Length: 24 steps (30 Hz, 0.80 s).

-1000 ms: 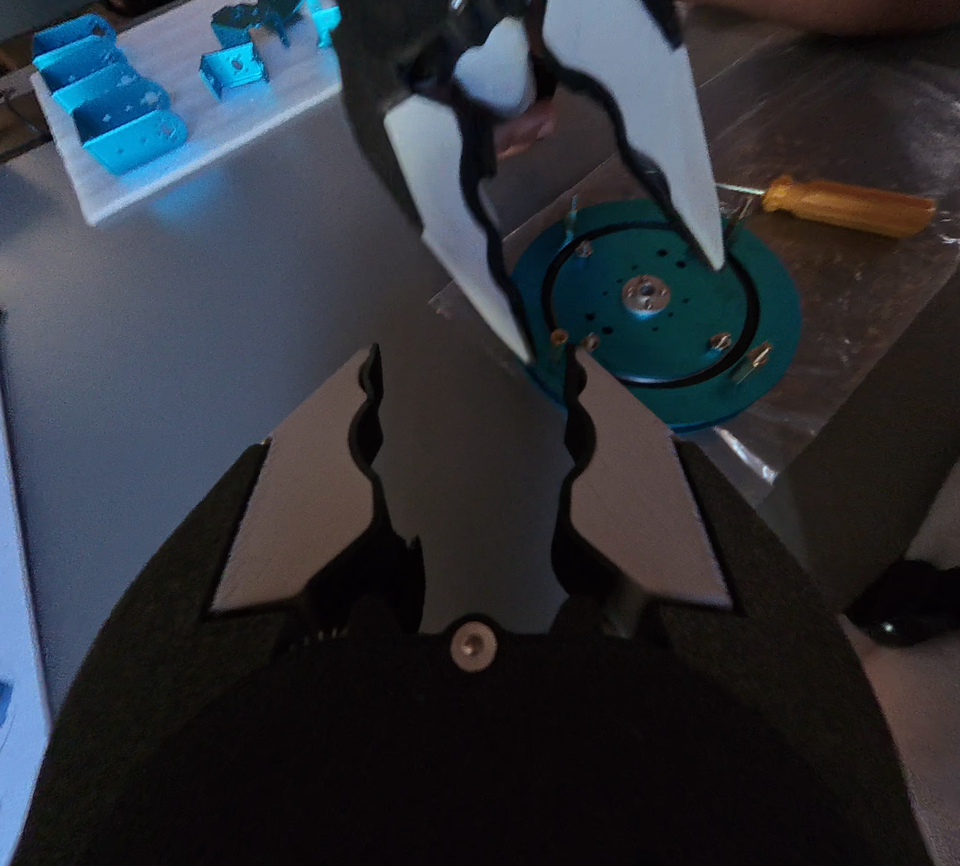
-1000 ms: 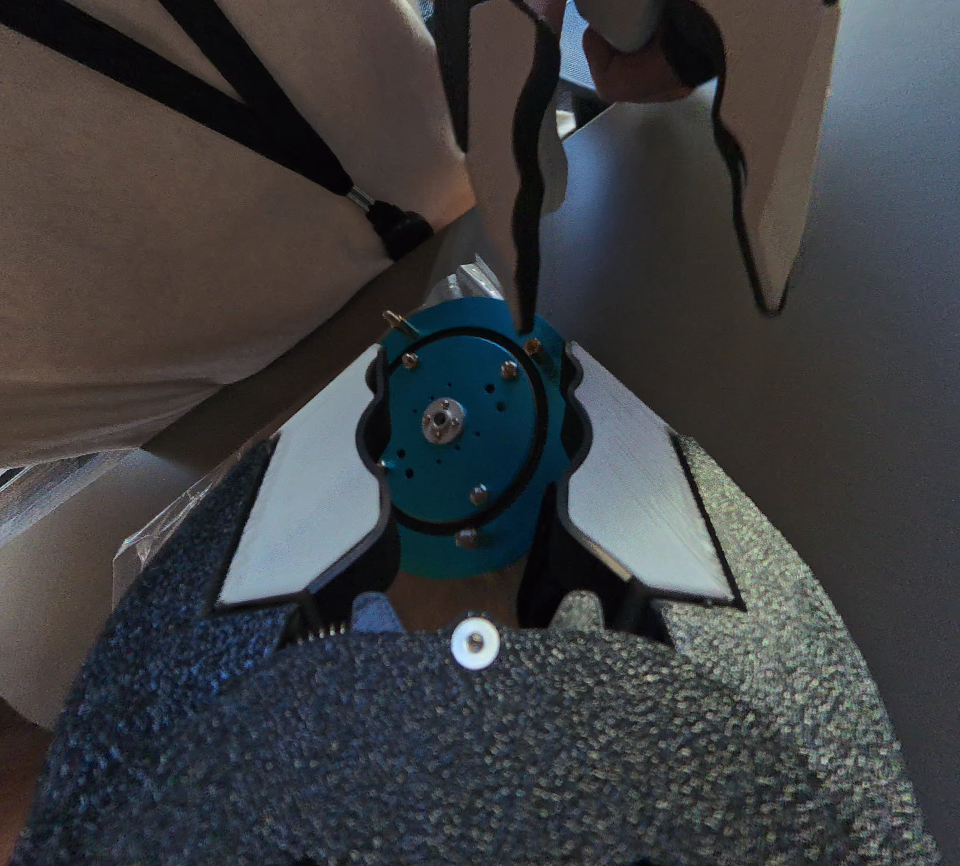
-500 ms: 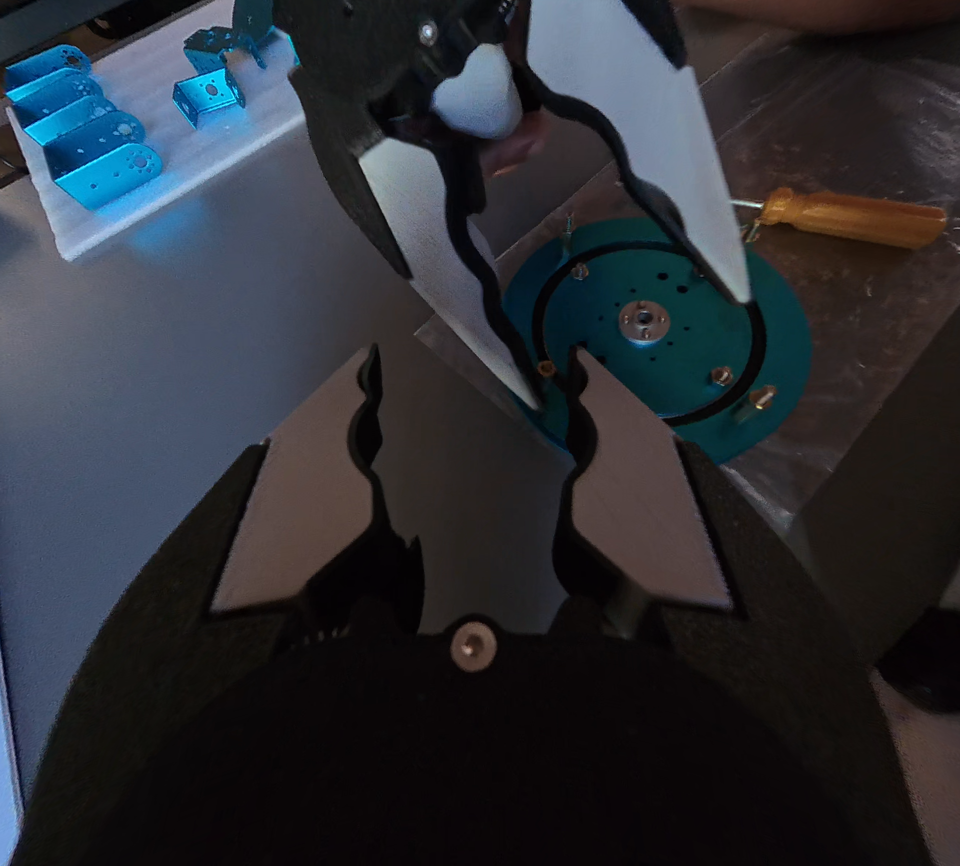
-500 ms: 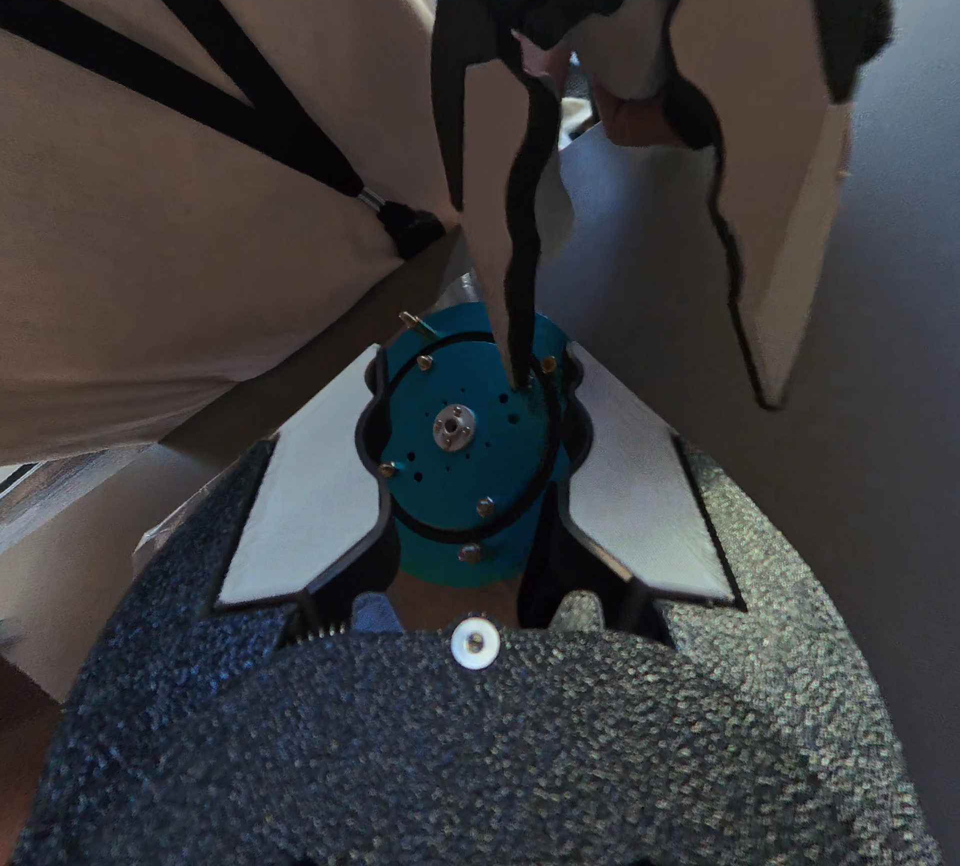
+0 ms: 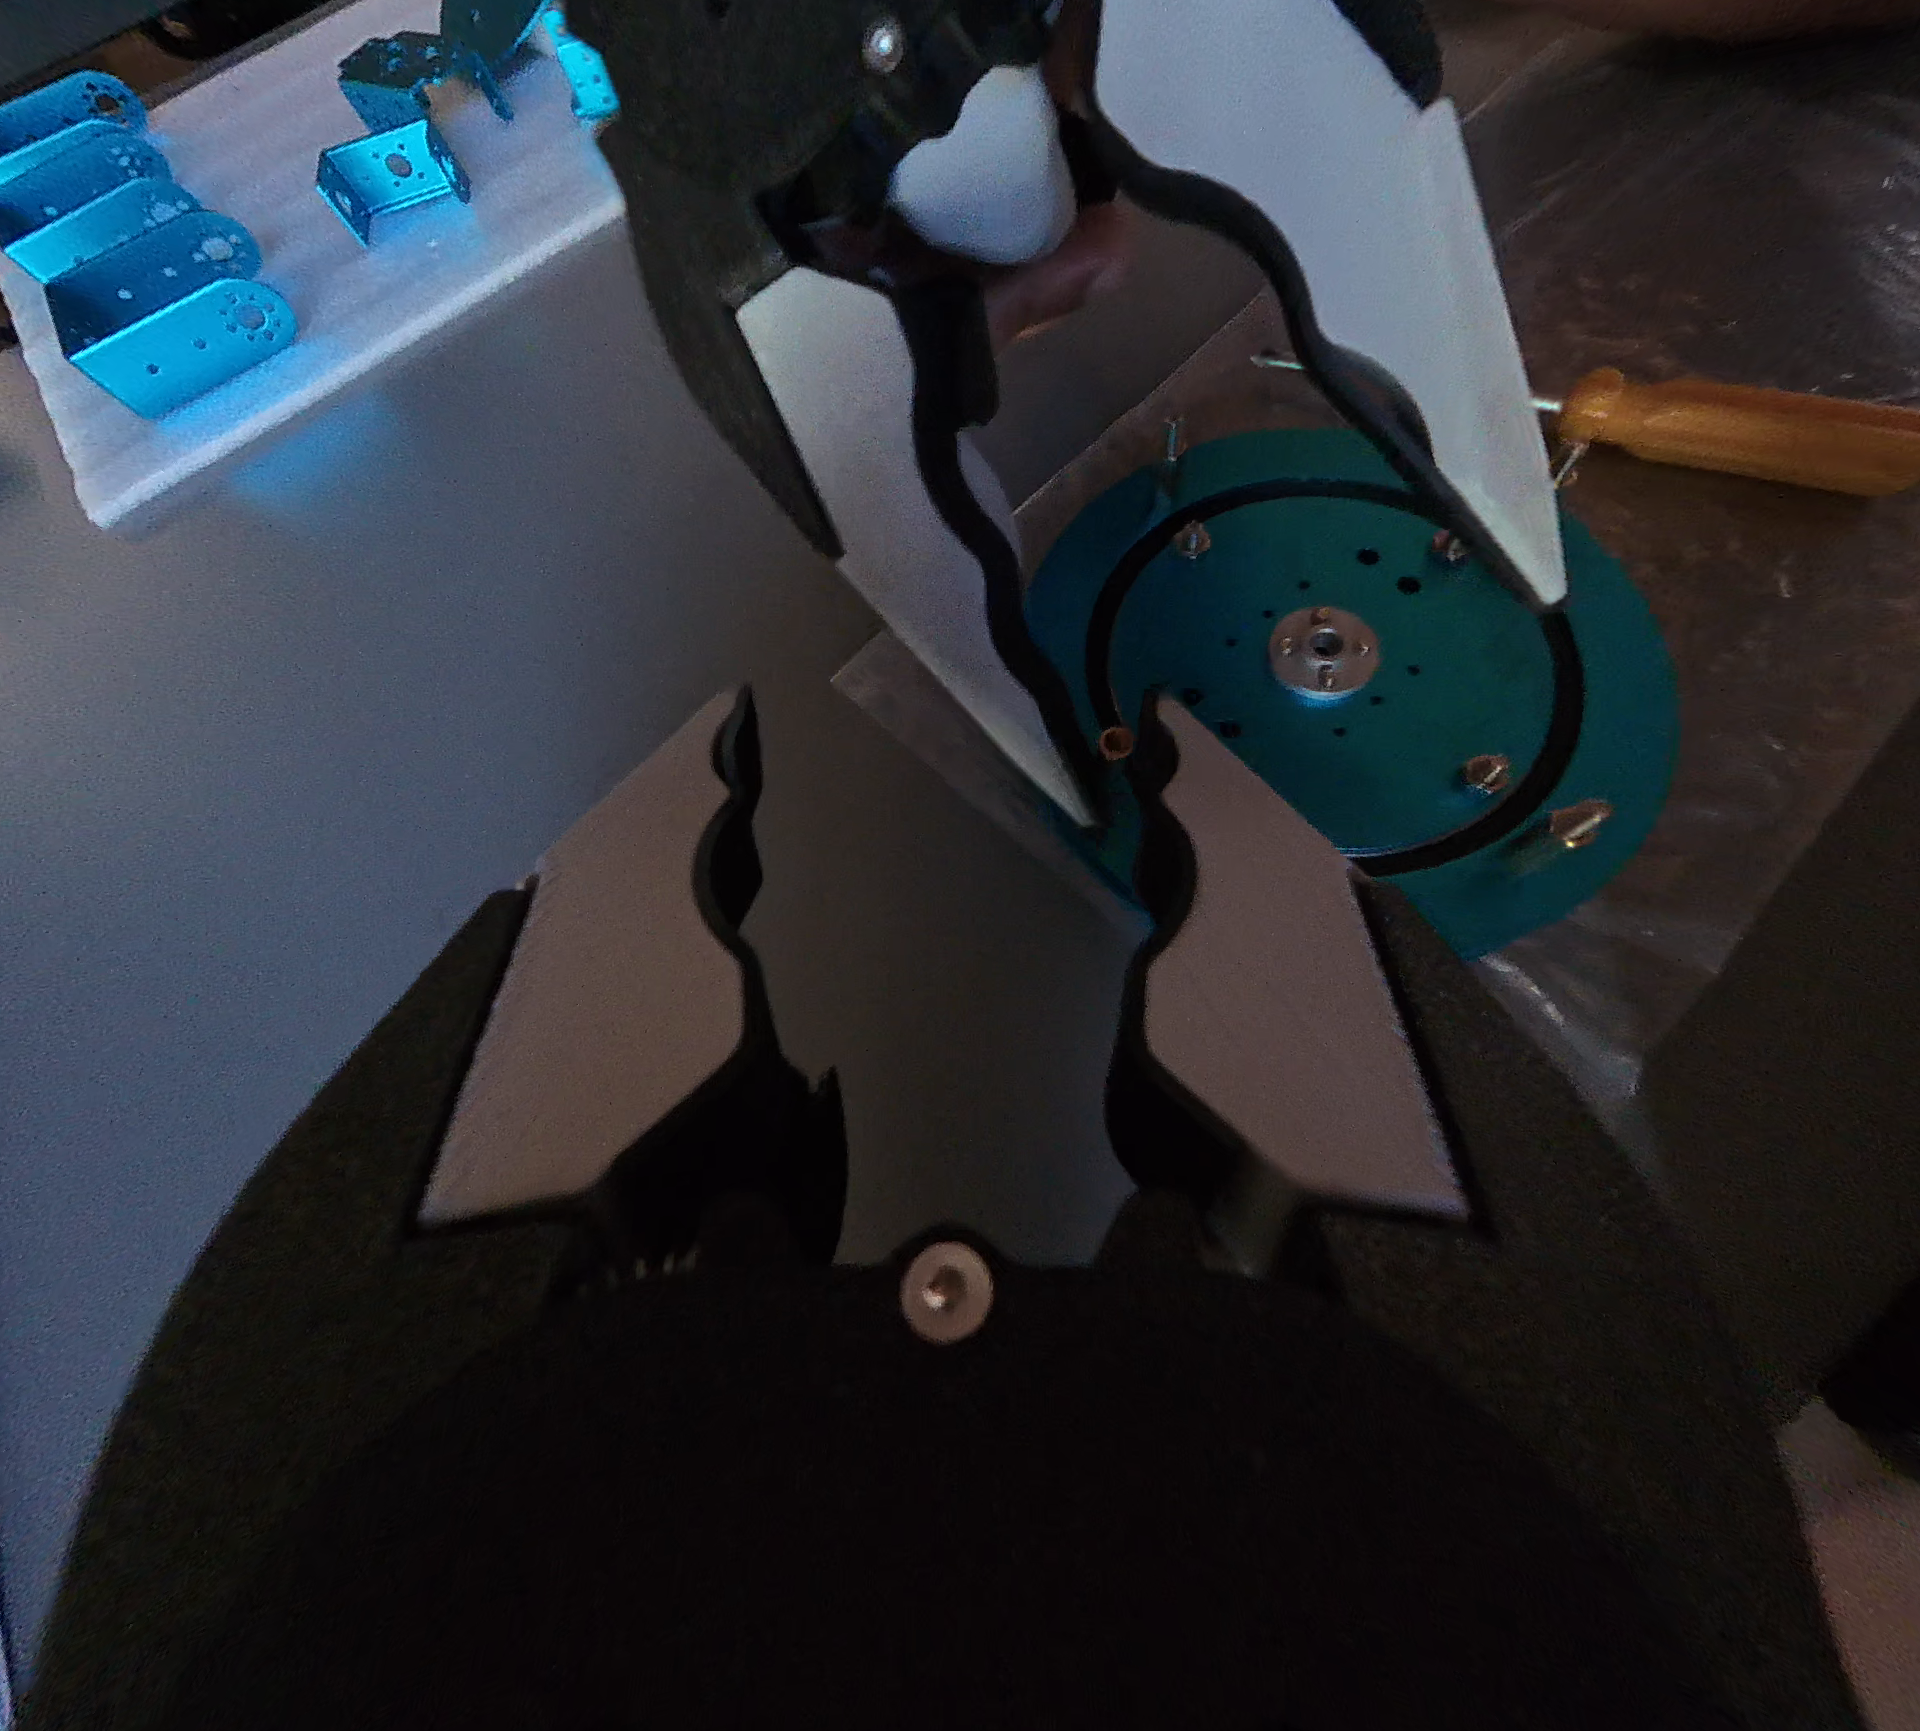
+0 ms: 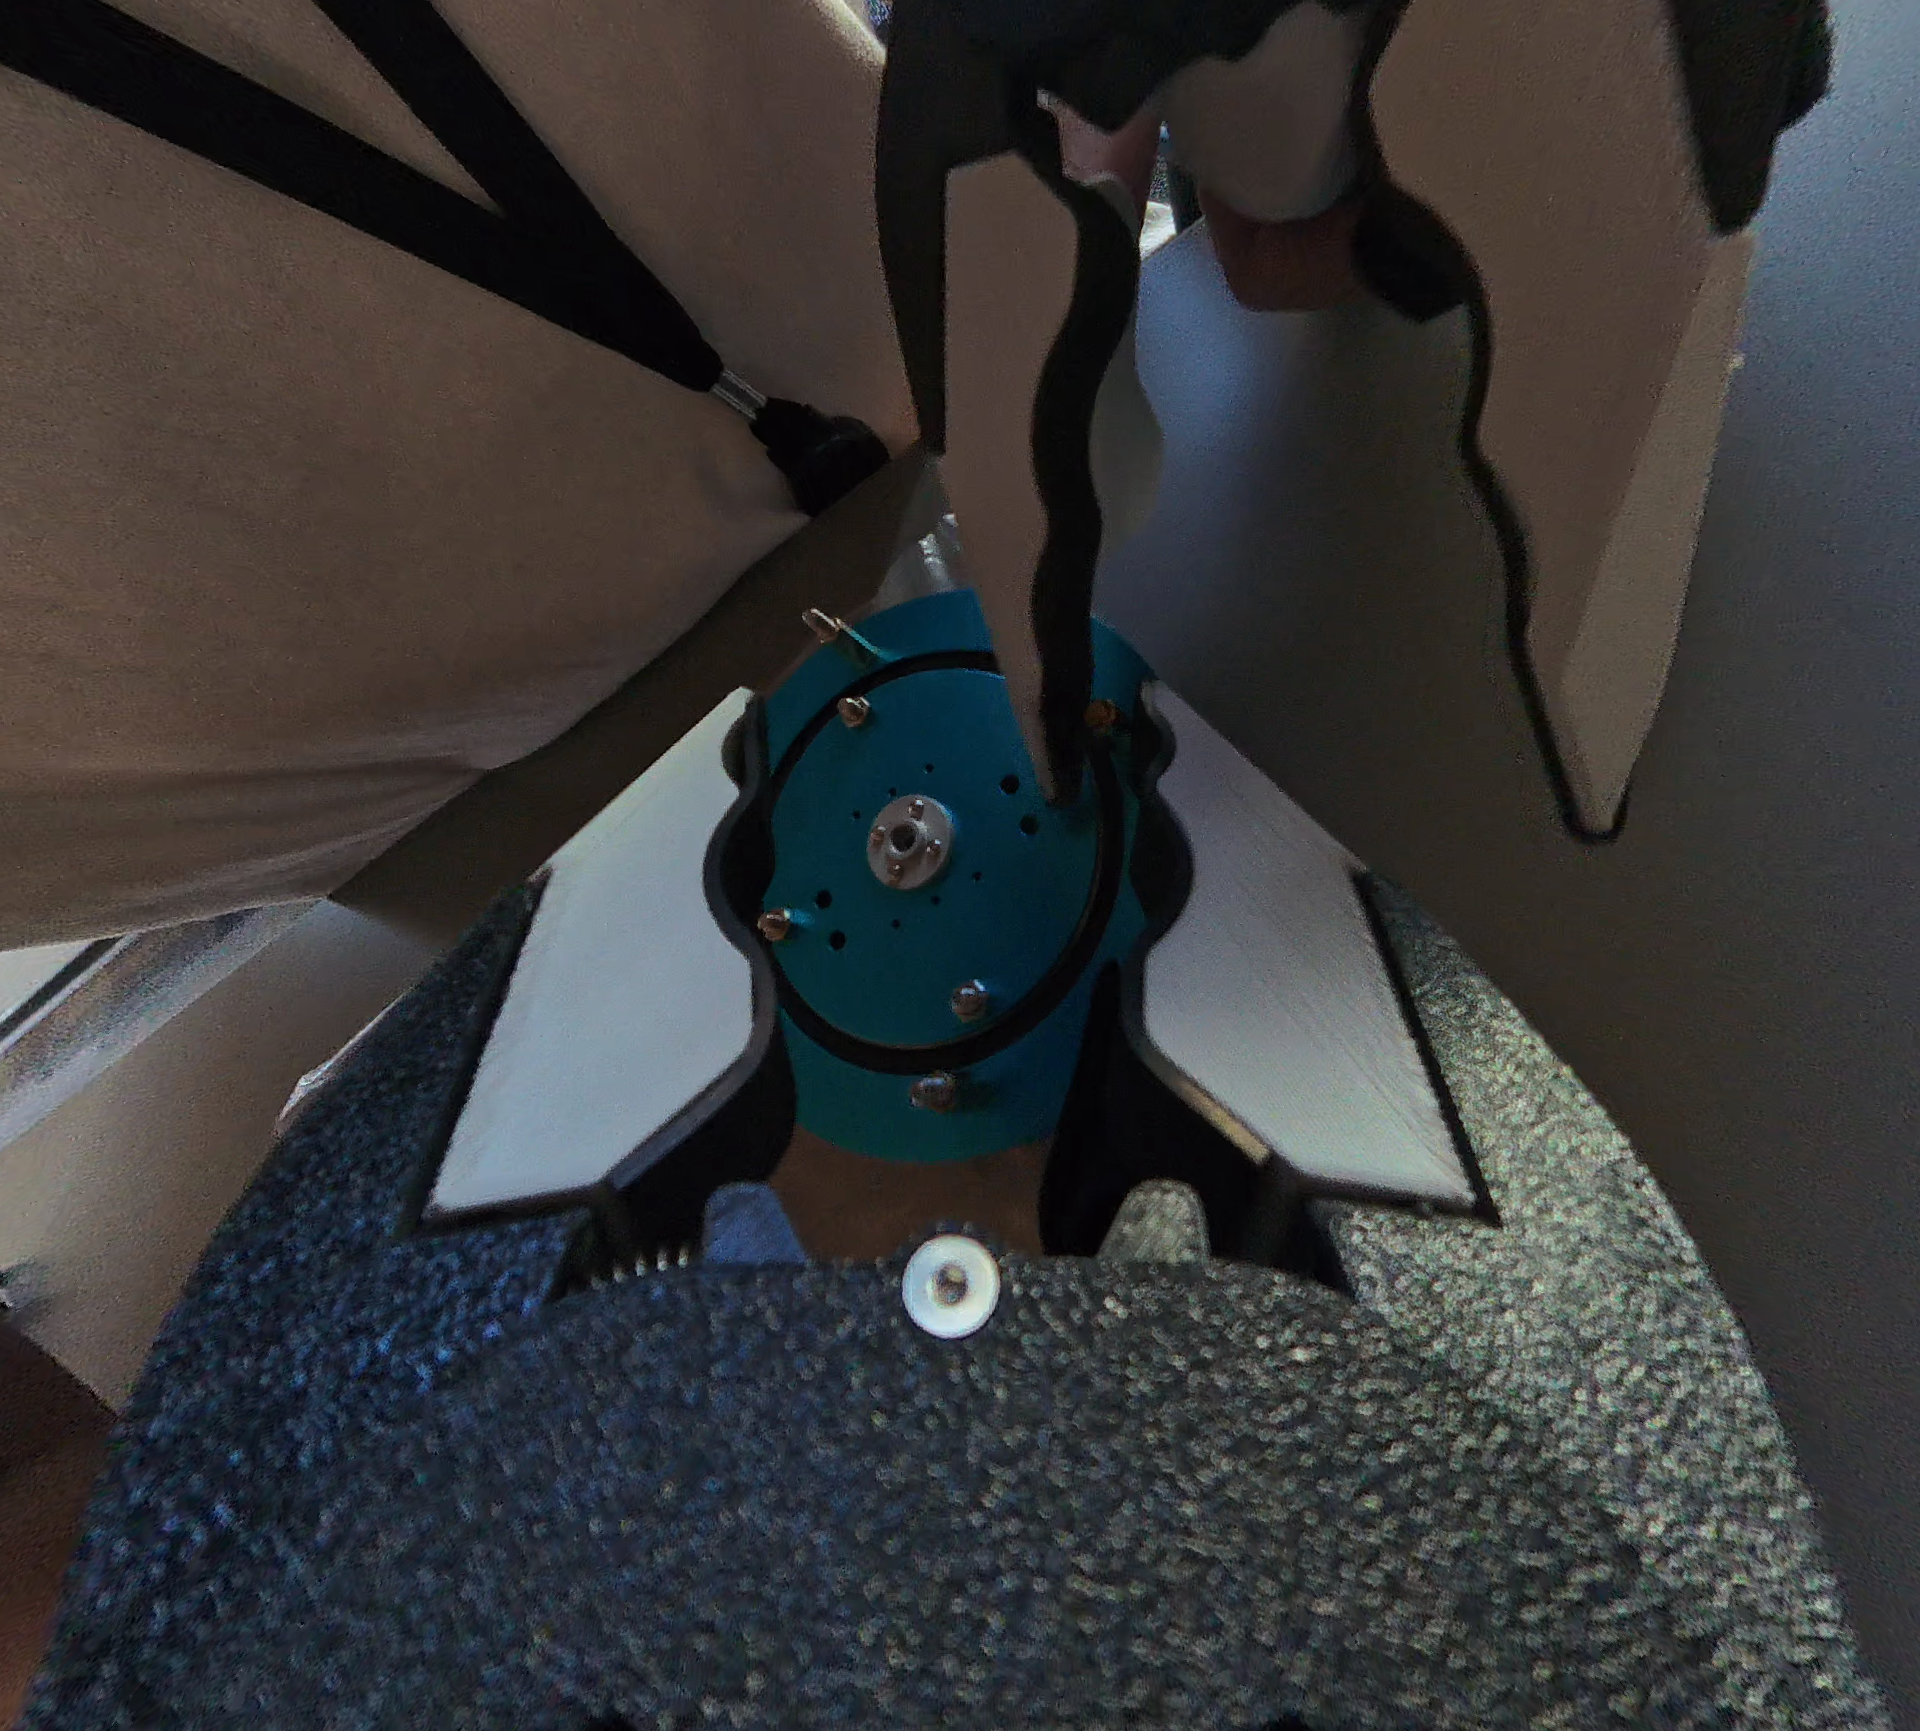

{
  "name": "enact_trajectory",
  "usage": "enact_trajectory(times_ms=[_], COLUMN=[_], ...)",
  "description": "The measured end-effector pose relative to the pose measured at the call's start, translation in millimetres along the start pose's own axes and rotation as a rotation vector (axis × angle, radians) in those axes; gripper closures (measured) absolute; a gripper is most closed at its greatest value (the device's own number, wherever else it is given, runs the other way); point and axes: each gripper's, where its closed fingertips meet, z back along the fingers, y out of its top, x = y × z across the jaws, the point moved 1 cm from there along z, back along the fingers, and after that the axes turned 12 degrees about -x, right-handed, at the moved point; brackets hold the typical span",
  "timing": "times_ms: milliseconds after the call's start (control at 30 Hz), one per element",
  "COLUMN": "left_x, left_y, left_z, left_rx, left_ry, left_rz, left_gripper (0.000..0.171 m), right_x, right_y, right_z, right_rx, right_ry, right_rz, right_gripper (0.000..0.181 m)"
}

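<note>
A teal round disc (image 5: 1351,715) with a black ring groove, a silver hub and several brass screws lies on a clear plastic sheet (image 5: 1766,642). My right gripper (image 5: 1314,705) comes down from above, open, with one fingertip at the disc's left edge and the other on the ring groove. In the right wrist view the disc (image 6: 935,954) sits between the open fingers of my right gripper (image 6: 948,705). My left gripper (image 5: 951,715) is open and empty. One of its fingertips (image 6: 1060,777) touches the top of the disc, and the other hangs over the grey table.
An orange-handled screwdriver (image 5: 1745,434) lies behind the disc. A white foam board (image 5: 312,434) with several blue metal brackets (image 5: 156,299) sits at the back left. A person's beige garment with black straps (image 6: 416,434) is close on the left of the right wrist view.
My left gripper has moved in towards the disc, and its fingertip has gone from the disc's rim onto the inner plate. Both grippers have stayed open.
</note>
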Motion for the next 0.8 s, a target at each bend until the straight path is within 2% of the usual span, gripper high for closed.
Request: enact_trajectory(times_ms=[133, 200, 367, 467, 567, 667, 800], left_x=[-8, -7, 0, -5, -11, 0, 0], left_y=[-11, -12, 2, -4, -13, 0, 9], left_z=[10, 13, 2, 3, 10, 13, -2], left_rx=[-0.017, -0.016, 0.002, -0.013, -0.034, 0.01, 0.012], left_ry=[0.013, 0.014, 0.01, 0.005, 0.041, 0.002, 0.009], left_rz=[0.028, 0.021, -0.021, 0.004, 0.014, -0.007, -0.031], left_gripper=[0.101, 0.101, 0.101, 0.099, 0.107, 0.103, 0.102], right_x=[1, 3, 0, 0, 0, 1, -2], right_y=[-13, -8, -1, -7, -15, -6, -3], right_z=[15, 20, 0, 6, 18, 18, 2], right_rx=[0.002, 0.033, -0.015, 0.001, 0.006, 0.028, -0.001], right_ry=[-0.034, -0.058, -0.007, -0.026, -0.047, -0.052, -0.01], right_rz=[-0.036, -0.02, 0.004, -0.025, -0.046, -0.015, -0.002], right_gripper=[0.118, 0.117, 0.112, 0.111, 0.116, 0.114, 0.112])
